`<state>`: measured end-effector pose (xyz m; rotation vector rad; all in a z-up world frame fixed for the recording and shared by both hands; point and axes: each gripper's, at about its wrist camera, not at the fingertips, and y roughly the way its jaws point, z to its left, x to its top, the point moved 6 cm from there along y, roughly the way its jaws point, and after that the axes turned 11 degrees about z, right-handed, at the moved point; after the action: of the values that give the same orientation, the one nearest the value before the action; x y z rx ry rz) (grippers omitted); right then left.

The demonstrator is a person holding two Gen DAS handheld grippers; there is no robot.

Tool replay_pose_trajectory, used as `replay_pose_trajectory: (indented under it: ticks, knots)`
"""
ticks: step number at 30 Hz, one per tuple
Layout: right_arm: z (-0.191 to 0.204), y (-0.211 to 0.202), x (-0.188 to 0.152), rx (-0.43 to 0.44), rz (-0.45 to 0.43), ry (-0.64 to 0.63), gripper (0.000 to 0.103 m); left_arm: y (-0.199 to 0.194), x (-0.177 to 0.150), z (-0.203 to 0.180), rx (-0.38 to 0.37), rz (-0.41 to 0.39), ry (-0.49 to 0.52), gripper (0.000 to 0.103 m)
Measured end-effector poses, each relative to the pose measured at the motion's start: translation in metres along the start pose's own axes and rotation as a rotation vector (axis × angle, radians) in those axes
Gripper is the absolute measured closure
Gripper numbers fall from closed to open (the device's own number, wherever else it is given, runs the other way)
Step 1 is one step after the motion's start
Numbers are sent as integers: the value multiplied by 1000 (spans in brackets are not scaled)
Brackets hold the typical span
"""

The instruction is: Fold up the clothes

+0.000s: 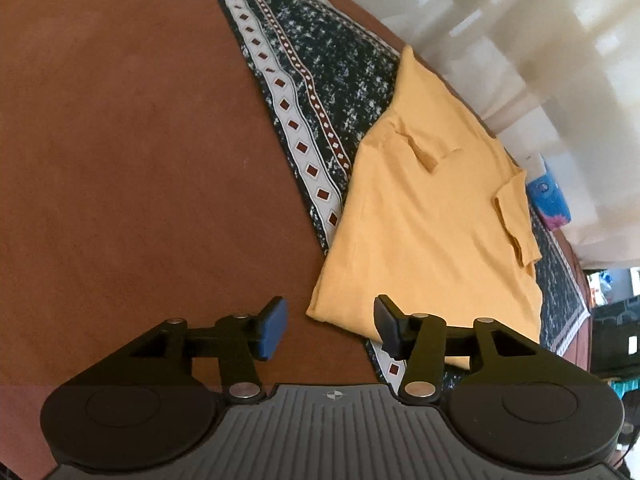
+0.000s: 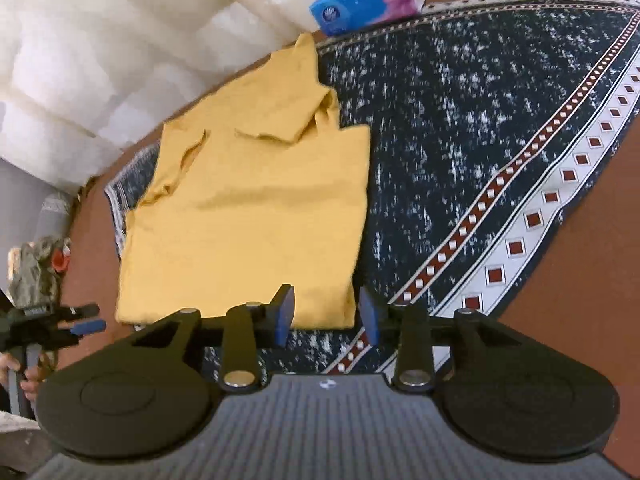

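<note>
Shirt (image 2: 248, 208) lies just beyond right hand-held gripper (image 2: 327, 318)

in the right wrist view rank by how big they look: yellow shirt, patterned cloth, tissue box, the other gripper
1. patterned cloth
2. yellow shirt
3. tissue box
4. left gripper, though it is cut by the frame edge, so its rank against the box is unsure.

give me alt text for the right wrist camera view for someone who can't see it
A partly folded yellow shirt lies on a dark patterned cloth over a brown surface, with the open right hand-held gripper at the shirt's near corner. A blue tissue box sits behind.
</note>
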<state>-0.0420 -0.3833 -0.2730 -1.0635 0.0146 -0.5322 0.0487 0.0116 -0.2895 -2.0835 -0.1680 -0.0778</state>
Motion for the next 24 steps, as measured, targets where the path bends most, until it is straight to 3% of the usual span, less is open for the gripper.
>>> replay_pose_trajectory:
  ticks: [4,8,11,16,18,21,24]
  knots:
    - [3,13,-4,-26,52,-35,62,16,2,-8,78,25,93,44]
    - [9,10,-2,-53,68,-83,63,4,9,-15,52,23,105,48]
    - [24,-21,18,-34,19,-160,62,-33,31,-37,12,-78,144,47]
    - [55,-91,95,-47,-107,-350,61,-87,98,-93,-15,-260,278,39]
    - [65,-110,130,-53,-149,-393,58,-84,118,-109,-2,-268,322,36]
    - [80,-111,170,-66,-186,-443,45,-73,145,-132,22,-264,383,34]
    - [87,-96,198,-72,-188,-463,45,-59,170,-152,53,-249,446,34]
